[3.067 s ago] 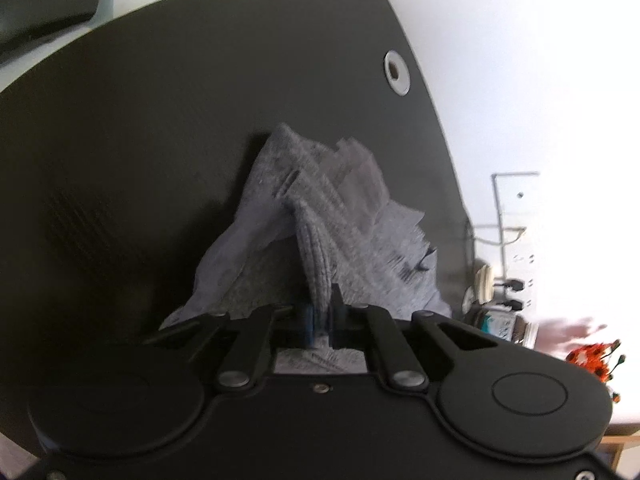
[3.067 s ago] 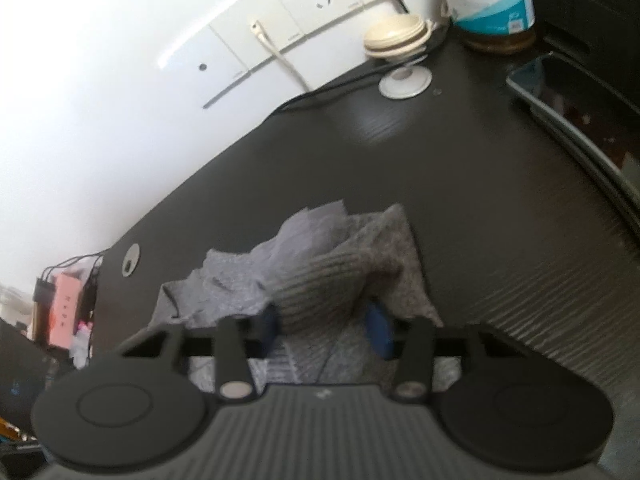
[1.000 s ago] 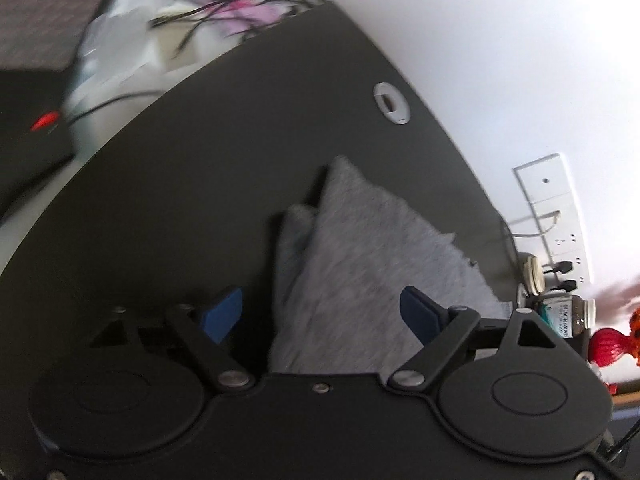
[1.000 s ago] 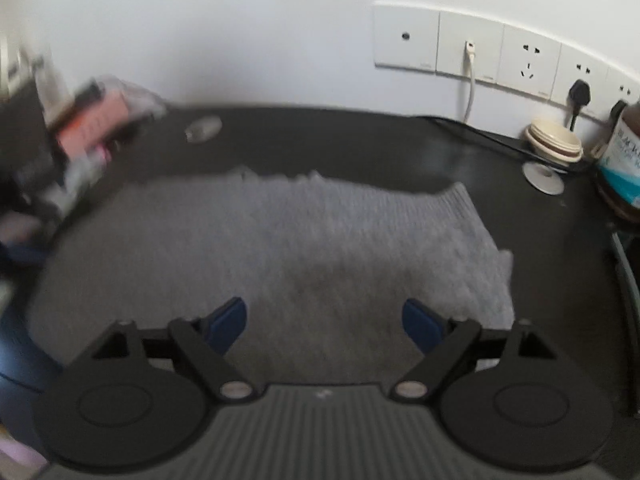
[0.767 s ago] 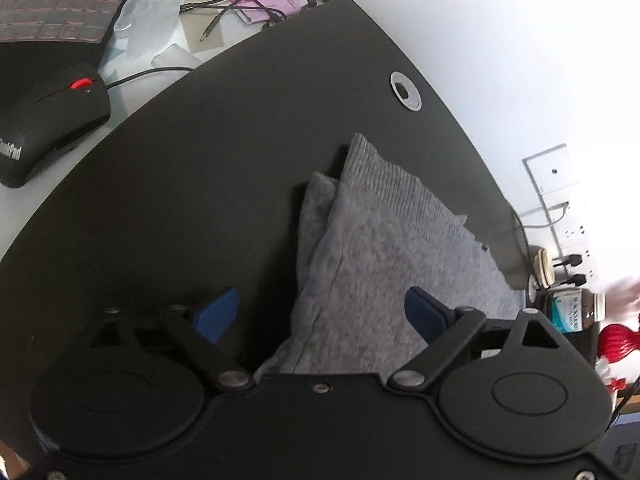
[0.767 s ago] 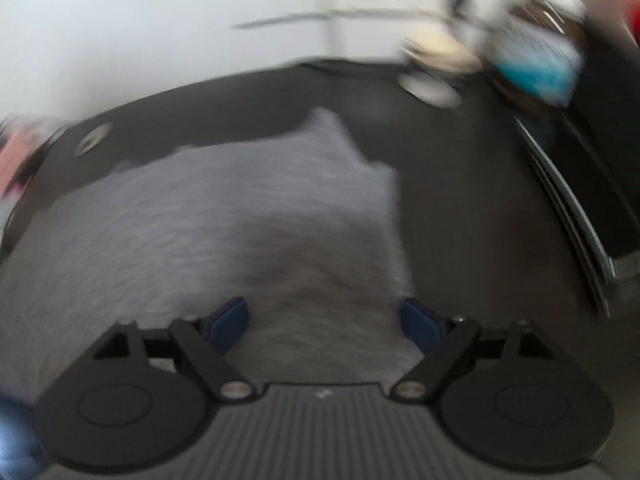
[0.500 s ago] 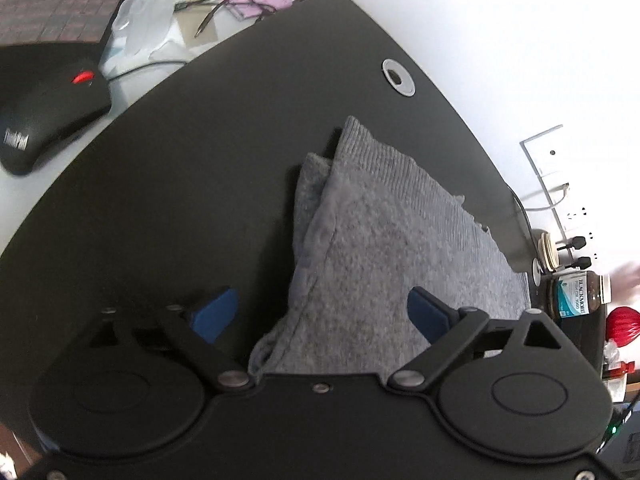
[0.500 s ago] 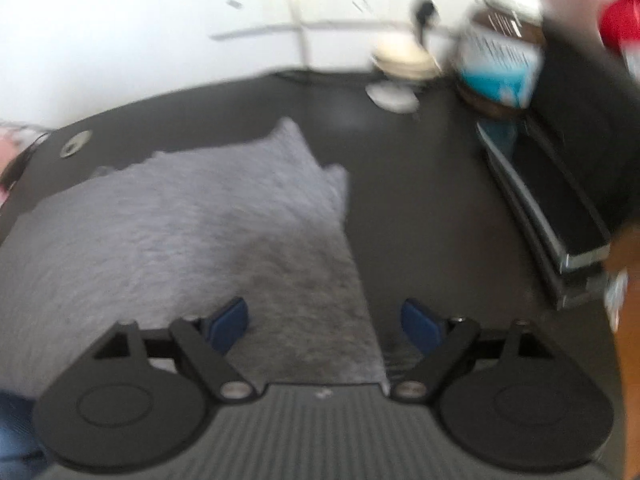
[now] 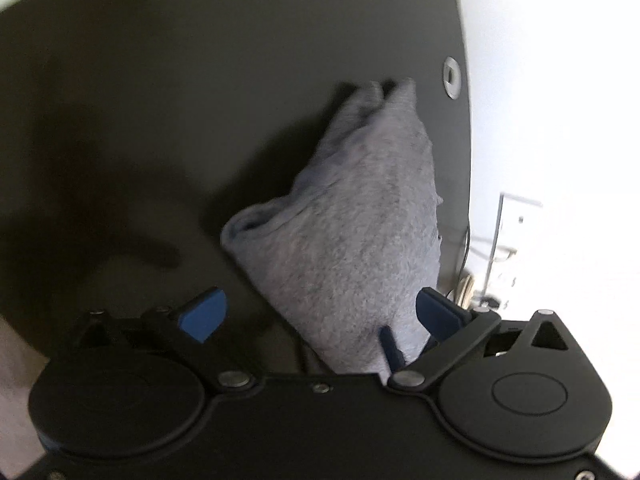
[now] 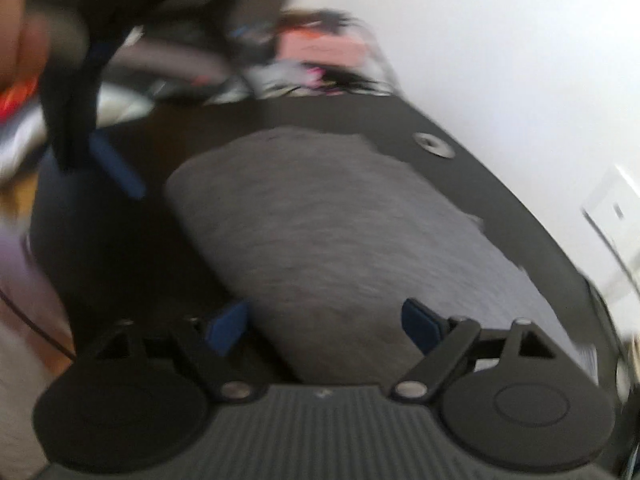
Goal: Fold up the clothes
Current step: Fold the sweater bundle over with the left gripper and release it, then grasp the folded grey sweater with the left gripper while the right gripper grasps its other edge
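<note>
A grey knit garment lies folded into a thick pad on the black table. My left gripper hangs over its near end. Its blue pads stand wide apart and are opening, with the cloth between them and neither pad pressing on it. In the blurred right wrist view the same garment stretches away from my right gripper, which is open above the near edge with nothing gripped. The left gripper's blue fingers show at the upper left, beside the garment's far corner.
A metal cable grommet is set in the table near the wall, just past the garment. White wall sockets with plugged cables are to the right. Blurred pink clutter and cables crowd the table's far end.
The left jaws have spread wider and that gripper has rolled and shifted along the garment's edge. The right gripper has swung round and rolled, now facing along the garment toward the cluttered end.
</note>
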{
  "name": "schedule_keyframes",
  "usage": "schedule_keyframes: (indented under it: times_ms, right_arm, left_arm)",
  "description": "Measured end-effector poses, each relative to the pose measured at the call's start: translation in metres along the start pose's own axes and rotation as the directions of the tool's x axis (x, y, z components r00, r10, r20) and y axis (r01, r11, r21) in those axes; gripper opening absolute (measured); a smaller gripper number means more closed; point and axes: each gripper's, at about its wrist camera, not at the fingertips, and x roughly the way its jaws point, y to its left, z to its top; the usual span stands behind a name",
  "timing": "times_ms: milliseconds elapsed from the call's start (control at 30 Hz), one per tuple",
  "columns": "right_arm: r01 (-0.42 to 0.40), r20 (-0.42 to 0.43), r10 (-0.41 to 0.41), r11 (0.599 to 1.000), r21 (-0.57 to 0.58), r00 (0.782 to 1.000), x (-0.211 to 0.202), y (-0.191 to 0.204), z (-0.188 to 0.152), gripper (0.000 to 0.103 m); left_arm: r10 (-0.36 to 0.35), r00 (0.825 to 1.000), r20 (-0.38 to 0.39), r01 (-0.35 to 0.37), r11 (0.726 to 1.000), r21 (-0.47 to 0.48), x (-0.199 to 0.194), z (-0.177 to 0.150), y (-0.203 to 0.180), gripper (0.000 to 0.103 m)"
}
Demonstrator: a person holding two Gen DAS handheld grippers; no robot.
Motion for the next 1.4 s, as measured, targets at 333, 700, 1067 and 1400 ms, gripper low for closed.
schedule_keyframes:
  times_ms: [333, 700, 1067, 1400]
  right_arm:
    - [-0.141, 0.053, 0.131, 0.862, 0.488, 0.99, 0.013, -0.063, -0.002, 0.072]
    - [-0.248, 0.146, 0.205, 0.675, 0.695, 0.968, 0.01, -0.087, -0.018, 0.072]
    - [-0.273, 0.184, 0.211, 0.562, 0.781, 0.96, -0.03, -0.137, -0.042, 0.089]
    - [0.031, -0.006, -0.124, 0.202, 0.979, 0.992, -0.056, -0.253, -0.162, 0.096]
  left_arm:
    - [0.01, 1.0, 0.03, -0.01, 1.0, 0.007, 0.03, -0.011, 0.007, 0.102]
    - [-0.014, 0.998, 0.064, 0.005, 0.99, 0.139, 0.065, -0.004, -0.034, 0.096]
    - [0.191, 0.981, 0.034, -0.191, 0.92, 0.342, 0.065, 0.014, -0.053, 0.022]
    - [0.24, 0.964, 0.111, -0.263, 0.83, 0.492, 0.064, -0.008, -0.07, 0.022]
